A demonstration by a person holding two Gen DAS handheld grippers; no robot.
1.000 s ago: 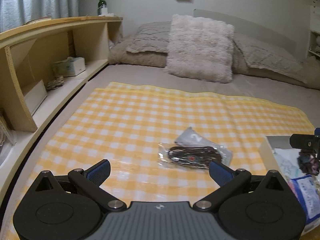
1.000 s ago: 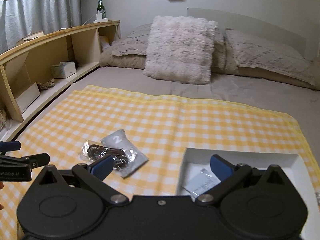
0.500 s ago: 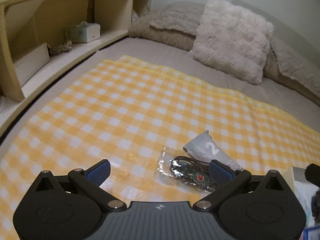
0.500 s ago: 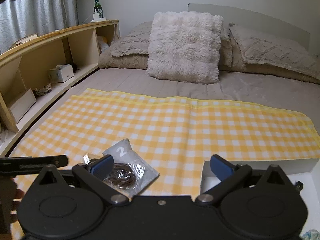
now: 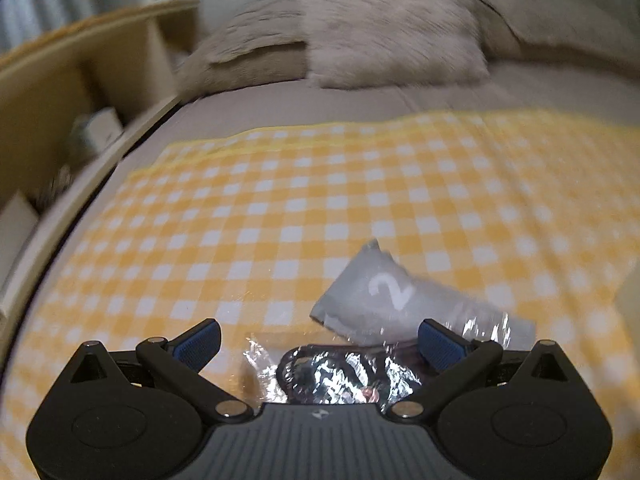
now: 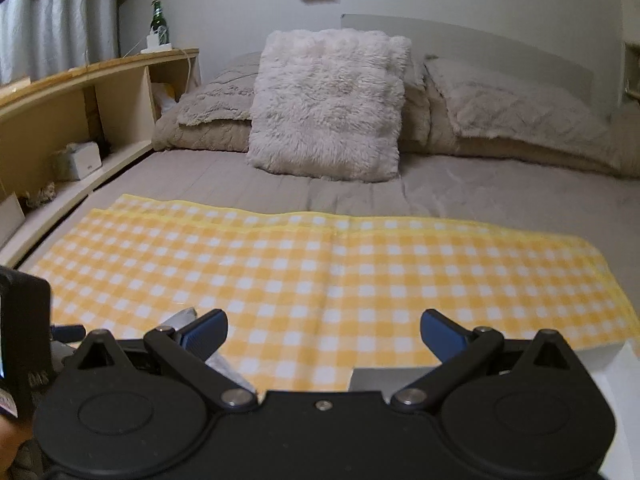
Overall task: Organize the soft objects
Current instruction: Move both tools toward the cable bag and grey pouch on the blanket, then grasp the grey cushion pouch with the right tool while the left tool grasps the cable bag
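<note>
Left wrist: crinkled clear packet point(image 5: 340, 372), contents blurry, perhaps cords.

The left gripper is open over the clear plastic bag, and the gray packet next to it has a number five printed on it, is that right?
Not quite. The gray packet shows a white number 2, not a five; the left wrist view shows it. The rest holds: the left gripper is open over the clear plastic bag.

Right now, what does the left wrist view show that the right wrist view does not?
Only the left wrist view shows the clear crinkly bag with dark contents, lying between the open left claw, and the "2" on the grey packet. Only the right wrist view shows the green bottle, the white box and the open right claw. Both show the checked cloth and fluffy pillow.
</note>
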